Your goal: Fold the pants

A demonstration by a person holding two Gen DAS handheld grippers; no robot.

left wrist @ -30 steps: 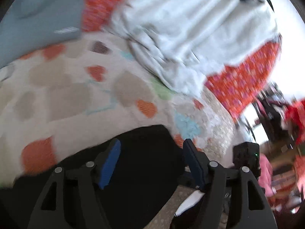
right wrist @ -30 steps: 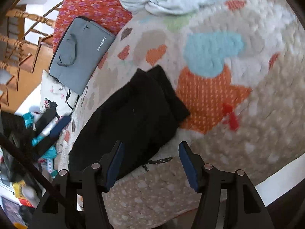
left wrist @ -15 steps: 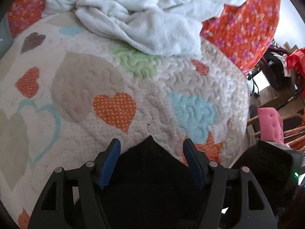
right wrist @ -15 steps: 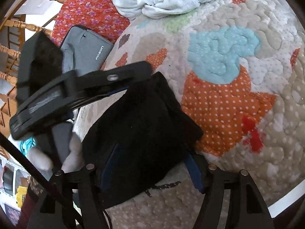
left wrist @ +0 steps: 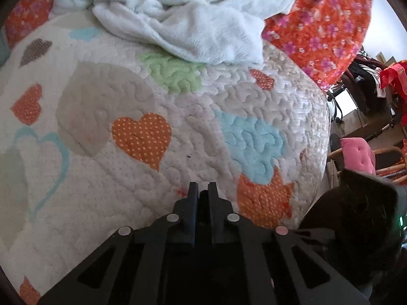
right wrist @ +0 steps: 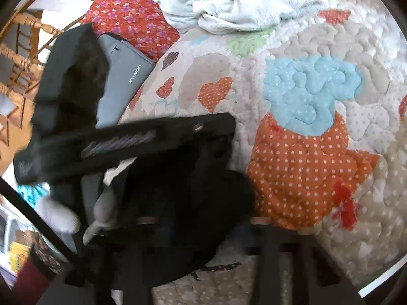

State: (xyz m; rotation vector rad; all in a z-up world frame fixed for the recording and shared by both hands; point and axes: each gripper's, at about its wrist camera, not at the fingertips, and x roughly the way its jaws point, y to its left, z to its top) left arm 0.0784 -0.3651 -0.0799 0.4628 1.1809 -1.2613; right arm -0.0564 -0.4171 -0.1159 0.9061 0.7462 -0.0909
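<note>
The black pants [right wrist: 183,203] are lying bunched near the front edge of the bed, on the heart-patterned quilt [left wrist: 178,137], just beside its big orange patch. The left tool [left wrist: 202,190] is reaching in over them from the side, and its fingers are drawn nearly together on a sliver of dark cloth, so it looks clamped on a thin edge of the pants. The right tool [right wrist: 201,225] is sitting low at the near end of the heap; dark fabric is covering its fingers, so I cannot tell whether they are apart or closed.

The step in hand appears to be gathering one end of the pants to carry it over the rest. To do it well, both tools should be gripping the same layer at matching corners, then lifting only enough for the cloth to hang straight before laying it down. Pulling the two corners gently apart would be smoothing out the bunching. The fold is best aimed at the bare quilt ahead, staying clear of the white blanket [left wrist: 193,25] and the gray laptop sleeve [right wrist: 124,76].
</note>
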